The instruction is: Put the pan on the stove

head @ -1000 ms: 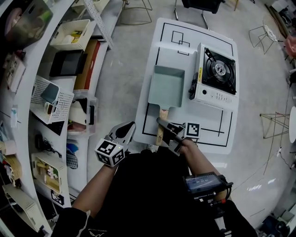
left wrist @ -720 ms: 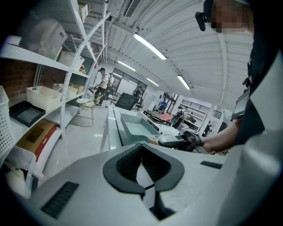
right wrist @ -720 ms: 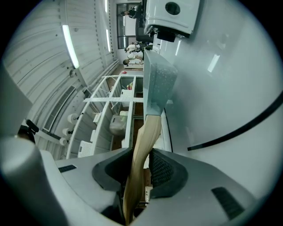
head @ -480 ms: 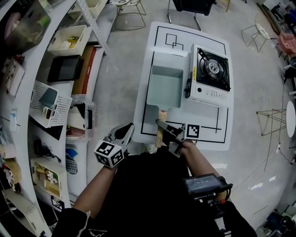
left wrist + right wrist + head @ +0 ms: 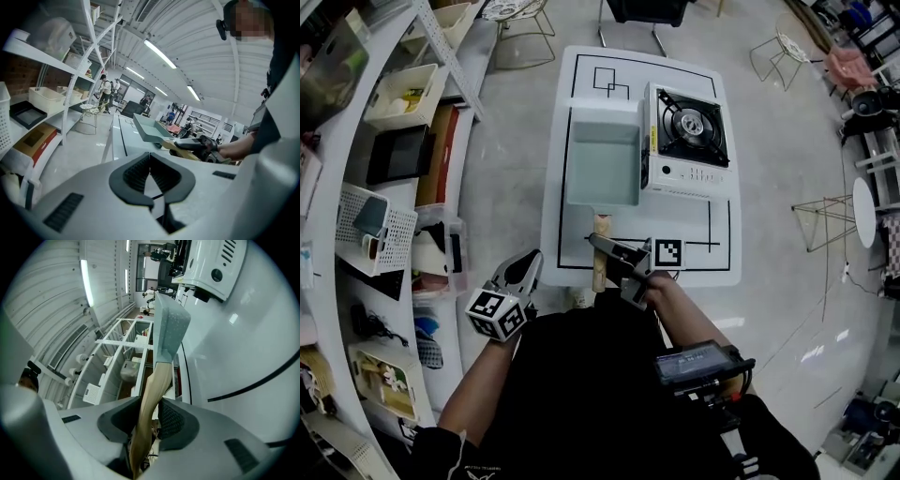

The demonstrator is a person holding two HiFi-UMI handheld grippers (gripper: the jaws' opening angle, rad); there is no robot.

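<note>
The pale blue-green rectangular pan (image 5: 602, 167) is over the white table (image 5: 581, 75), its right side close against the left side of the stove (image 5: 686, 141). Whether its base touches the table I cannot tell. Its wooden handle (image 5: 600, 251) points back toward me, and my right gripper (image 5: 614, 258) is shut on it. In the right gripper view the handle (image 5: 152, 390) runs between the pads up to the pan (image 5: 169, 324). My left gripper (image 5: 523, 270) hangs off the table's near left corner, shut and empty. From the left gripper view the pan (image 5: 152, 131) shows side-on.
The stove is a white single-burner unit with a black burner (image 5: 689, 122) at the table's far right. Black lines mark the tabletop. Shelves (image 5: 384, 187) with baskets, trays and boxes run along the left. Wire chairs (image 5: 516, 14) stand beyond the table.
The pan has slid away from me and nearer to the stove's left side, with the right gripper still on its handle. The left gripper keeps its place by my side.
</note>
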